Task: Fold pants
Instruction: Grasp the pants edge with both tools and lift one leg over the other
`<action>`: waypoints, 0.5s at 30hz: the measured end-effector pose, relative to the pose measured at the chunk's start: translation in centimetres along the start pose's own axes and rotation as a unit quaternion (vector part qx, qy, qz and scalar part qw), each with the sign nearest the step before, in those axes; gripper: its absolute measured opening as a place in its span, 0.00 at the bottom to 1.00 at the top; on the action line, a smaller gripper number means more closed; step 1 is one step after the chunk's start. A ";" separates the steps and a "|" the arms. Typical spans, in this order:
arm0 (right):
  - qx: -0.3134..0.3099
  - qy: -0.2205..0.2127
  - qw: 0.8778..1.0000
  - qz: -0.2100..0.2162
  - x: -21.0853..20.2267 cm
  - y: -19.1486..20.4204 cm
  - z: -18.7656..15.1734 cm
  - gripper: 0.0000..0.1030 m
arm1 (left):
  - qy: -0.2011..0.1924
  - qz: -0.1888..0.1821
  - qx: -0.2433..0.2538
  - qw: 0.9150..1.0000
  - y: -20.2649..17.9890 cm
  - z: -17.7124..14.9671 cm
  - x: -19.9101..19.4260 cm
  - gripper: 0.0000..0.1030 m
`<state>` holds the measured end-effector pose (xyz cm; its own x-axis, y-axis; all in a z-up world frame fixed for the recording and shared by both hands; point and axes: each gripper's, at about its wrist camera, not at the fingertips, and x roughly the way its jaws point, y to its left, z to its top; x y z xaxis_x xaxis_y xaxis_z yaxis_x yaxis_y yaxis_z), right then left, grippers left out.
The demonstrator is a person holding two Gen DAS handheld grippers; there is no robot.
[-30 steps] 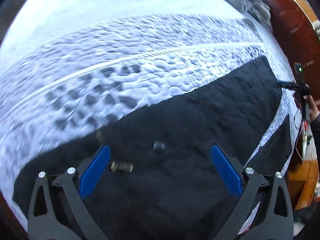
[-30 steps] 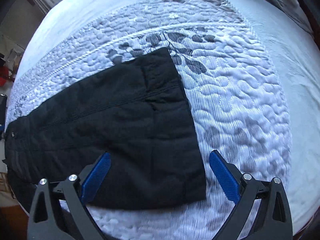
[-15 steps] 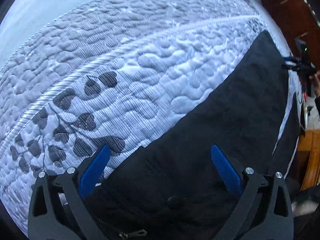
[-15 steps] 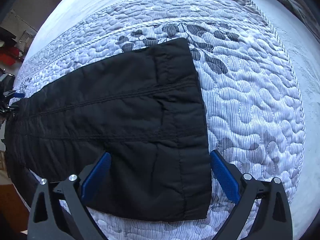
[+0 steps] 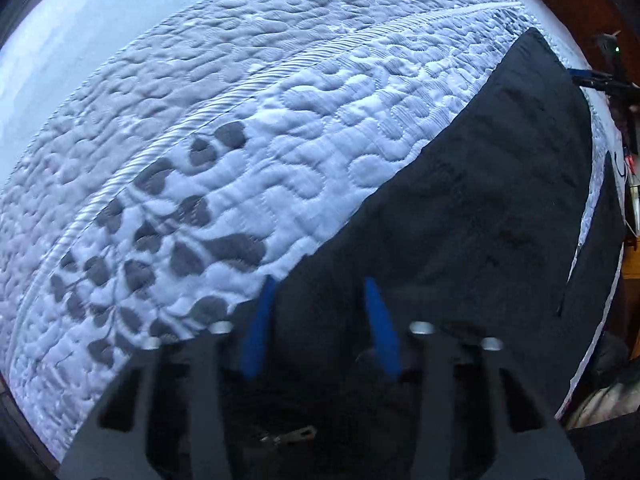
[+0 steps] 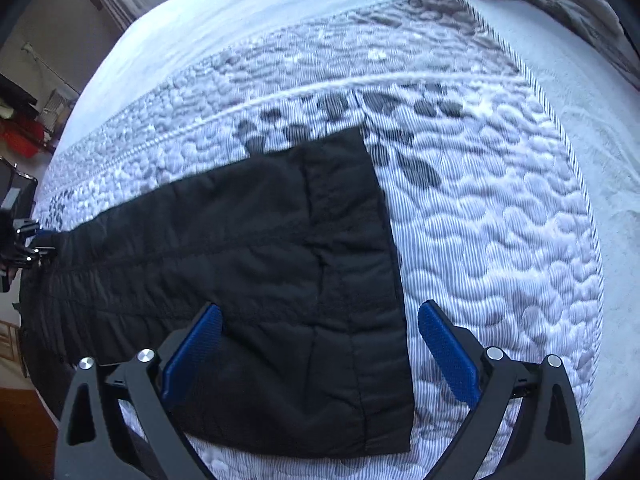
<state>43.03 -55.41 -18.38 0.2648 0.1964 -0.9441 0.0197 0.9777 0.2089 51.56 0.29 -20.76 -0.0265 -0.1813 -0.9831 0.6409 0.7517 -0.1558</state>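
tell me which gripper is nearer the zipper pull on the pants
Left. The zipper pull lies just below the left gripper, whose jaws are closing over the black pants. The right gripper hovers open at the opposite end, over the leg hem.

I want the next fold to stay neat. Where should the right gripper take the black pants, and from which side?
Best guess: the hem corner of the black pants nearest the right gripper, coming straight down. The jaws, open, already straddle that straight, flat edge on the quilt.
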 end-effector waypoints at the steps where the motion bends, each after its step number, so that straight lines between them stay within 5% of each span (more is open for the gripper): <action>1: 0.001 -0.003 1.000 -0.004 0.0 0.0 0.3 0.95 | -0.002 0.001 -0.002 1.000 0.1 -0.2 -0.2 0.33; 5: 0.010 -0.011 1.000 -0.009 0.6 -0.1 1.5 0.76 | -0.009 0.020 0.016 1.000 -0.5 -1.2 -1.1 0.22; 13: 0.029 -0.020 0.999 -0.022 2.9 -0.3 4.7 0.74 | -0.018 0.019 0.015 1.000 -0.7 -1.9 -2.1 0.17; 15: 0.032 -0.022 0.999 -0.027 3.2 -0.1 5.1 0.74 | -0.010 0.023 0.001 1.000 -0.7 -1.5 -1.7 0.24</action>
<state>48.83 -55.28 -20.14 0.3045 0.1384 -0.9424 0.0956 0.9800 0.1747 49.99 1.03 -19.09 0.0187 -0.1601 -0.9869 0.6421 0.7585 -0.1109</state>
